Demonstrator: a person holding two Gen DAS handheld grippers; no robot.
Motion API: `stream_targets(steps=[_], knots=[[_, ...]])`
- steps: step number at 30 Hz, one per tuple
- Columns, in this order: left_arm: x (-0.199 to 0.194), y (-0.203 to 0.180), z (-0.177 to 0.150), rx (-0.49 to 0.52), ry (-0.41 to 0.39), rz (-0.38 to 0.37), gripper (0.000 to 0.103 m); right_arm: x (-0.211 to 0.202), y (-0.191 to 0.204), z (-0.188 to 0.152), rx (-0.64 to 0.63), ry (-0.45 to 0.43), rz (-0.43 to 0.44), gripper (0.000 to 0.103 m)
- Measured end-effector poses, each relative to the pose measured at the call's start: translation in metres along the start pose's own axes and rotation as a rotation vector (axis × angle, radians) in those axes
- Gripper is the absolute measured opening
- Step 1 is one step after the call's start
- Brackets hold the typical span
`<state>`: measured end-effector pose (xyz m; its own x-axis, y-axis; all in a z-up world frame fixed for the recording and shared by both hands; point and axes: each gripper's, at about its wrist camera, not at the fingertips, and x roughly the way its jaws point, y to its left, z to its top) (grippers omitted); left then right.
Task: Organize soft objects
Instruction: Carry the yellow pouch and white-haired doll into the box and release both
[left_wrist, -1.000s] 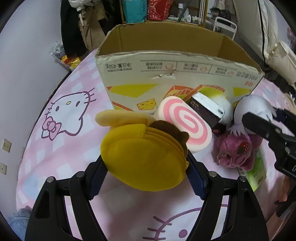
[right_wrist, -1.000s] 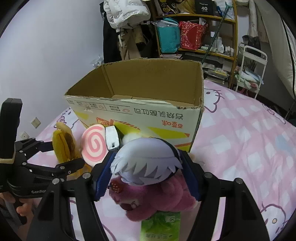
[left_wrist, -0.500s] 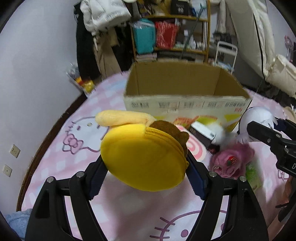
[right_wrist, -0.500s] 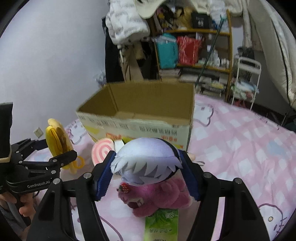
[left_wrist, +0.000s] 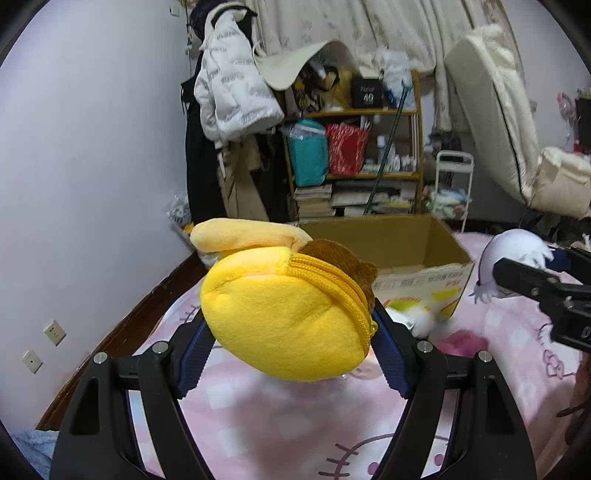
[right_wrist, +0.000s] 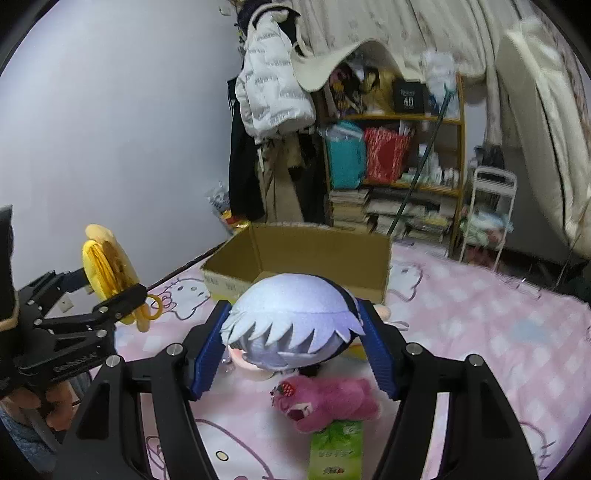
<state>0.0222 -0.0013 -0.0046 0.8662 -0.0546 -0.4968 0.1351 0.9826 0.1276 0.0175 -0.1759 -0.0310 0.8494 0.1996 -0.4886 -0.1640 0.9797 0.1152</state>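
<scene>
My left gripper (left_wrist: 291, 332) is shut on a round yellow plush pouch (left_wrist: 284, 314) with a zipper, held well above the bed. It also shows in the right wrist view (right_wrist: 110, 280) at the left. My right gripper (right_wrist: 291, 332) is shut on a plush doll with pale lilac hair (right_wrist: 291, 317), also raised; the doll shows at the right of the left wrist view (left_wrist: 513, 254). An open cardboard box (right_wrist: 310, 254) stands on the pink bed ahead of both grippers. A magenta plush bear (right_wrist: 328, 402) lies on the bed below the doll.
A green packet (right_wrist: 336, 454) lies under the bear. A white fluffy toy (left_wrist: 417, 321) lies by the box front. The pink Hello Kitty bedspread (right_wrist: 480, 332) stretches right. A cluttered shelf (right_wrist: 395, 155) and hanging coats (right_wrist: 269, 92) stand behind, the wall at left.
Both grippers have risen with their plush toys. The box and the toys on the bed now sit lower and farther away in both views.
</scene>
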Motion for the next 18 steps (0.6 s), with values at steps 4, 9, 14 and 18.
stream_targets(steps=[4,9,14,18], knots=[[-0.011,0.007,0.007,-0.02,-0.023,-0.015,0.077,-0.009,0.005,0.007,-0.012,-0.02,-0.009,0.072],[-0.023,0.014,0.018,-0.03,-0.057,-0.008,0.077,-0.013,0.006,0.013,-0.002,-0.022,-0.009,0.072],[-0.029,0.016,0.03,-0.03,-0.096,0.014,0.077,-0.016,0.001,0.024,0.005,-0.037,-0.028,0.072],[-0.024,0.014,0.049,-0.025,-0.114,0.011,0.077,-0.013,-0.004,0.041,0.009,-0.064,-0.034,0.072]])
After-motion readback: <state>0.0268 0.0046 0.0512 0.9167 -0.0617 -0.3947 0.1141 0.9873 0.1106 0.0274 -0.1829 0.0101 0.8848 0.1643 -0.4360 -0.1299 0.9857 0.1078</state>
